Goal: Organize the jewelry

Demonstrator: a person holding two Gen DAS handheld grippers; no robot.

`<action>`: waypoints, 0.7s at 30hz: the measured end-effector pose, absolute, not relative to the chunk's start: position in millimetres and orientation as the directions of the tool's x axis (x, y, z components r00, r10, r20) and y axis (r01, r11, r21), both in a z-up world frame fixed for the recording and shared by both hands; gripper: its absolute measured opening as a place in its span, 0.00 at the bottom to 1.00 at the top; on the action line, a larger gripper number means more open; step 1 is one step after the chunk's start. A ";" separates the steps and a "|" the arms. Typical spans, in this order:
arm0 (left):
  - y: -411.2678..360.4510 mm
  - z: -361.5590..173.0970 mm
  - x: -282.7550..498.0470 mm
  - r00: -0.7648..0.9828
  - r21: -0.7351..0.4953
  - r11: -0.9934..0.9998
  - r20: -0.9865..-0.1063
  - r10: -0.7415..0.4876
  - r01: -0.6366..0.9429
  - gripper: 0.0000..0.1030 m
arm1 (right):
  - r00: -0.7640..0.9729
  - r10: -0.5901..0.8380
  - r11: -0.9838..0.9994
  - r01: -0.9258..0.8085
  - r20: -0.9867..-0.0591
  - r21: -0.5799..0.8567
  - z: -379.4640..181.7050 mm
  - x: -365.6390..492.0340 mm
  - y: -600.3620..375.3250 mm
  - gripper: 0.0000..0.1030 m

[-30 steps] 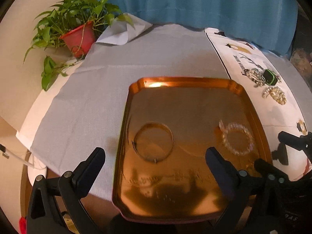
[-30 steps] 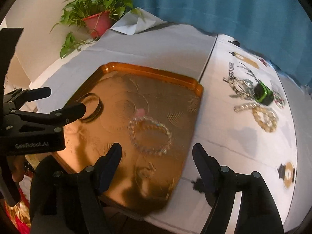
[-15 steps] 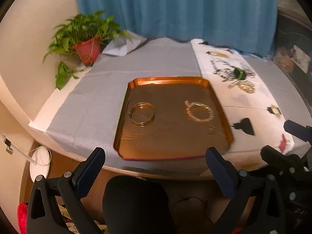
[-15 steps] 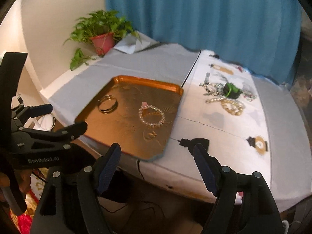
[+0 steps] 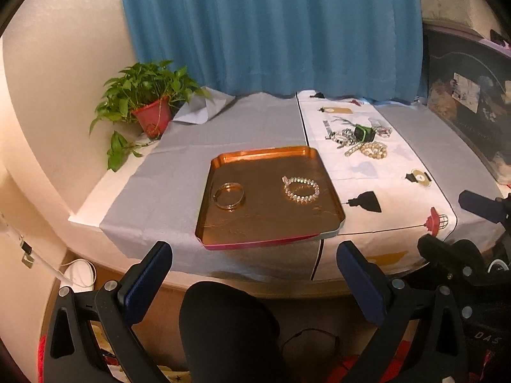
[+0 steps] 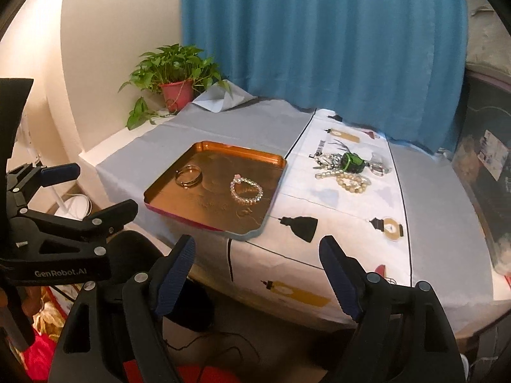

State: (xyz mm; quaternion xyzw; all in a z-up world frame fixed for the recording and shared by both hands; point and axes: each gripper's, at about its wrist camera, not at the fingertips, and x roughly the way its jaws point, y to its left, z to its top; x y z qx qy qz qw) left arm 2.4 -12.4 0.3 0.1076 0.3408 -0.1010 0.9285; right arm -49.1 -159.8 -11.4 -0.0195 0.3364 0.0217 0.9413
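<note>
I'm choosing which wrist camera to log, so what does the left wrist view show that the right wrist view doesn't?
Only the left wrist view shows the left tongs from behind, jaws open and holding nothing, and a dark rounded shape below them.

Only the right wrist view shows the right tongs head-on, also open and holding nothing, with the left tool seen from the side.

Both show the copper tray holding the gold bangle and crystal bead bracelet, the jewelry pile on the printed cloth, the potted plant and blue curtain.
</note>
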 end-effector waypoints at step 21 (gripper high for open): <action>-25.0 7.5 -3.3 0.757 0.152 0.954 -0.645 -0.103 0.260 1.00 | 0.794 0.040 0.999 -0.035 -0.607 0.020 -5.4 -65.5 -176.2 0.78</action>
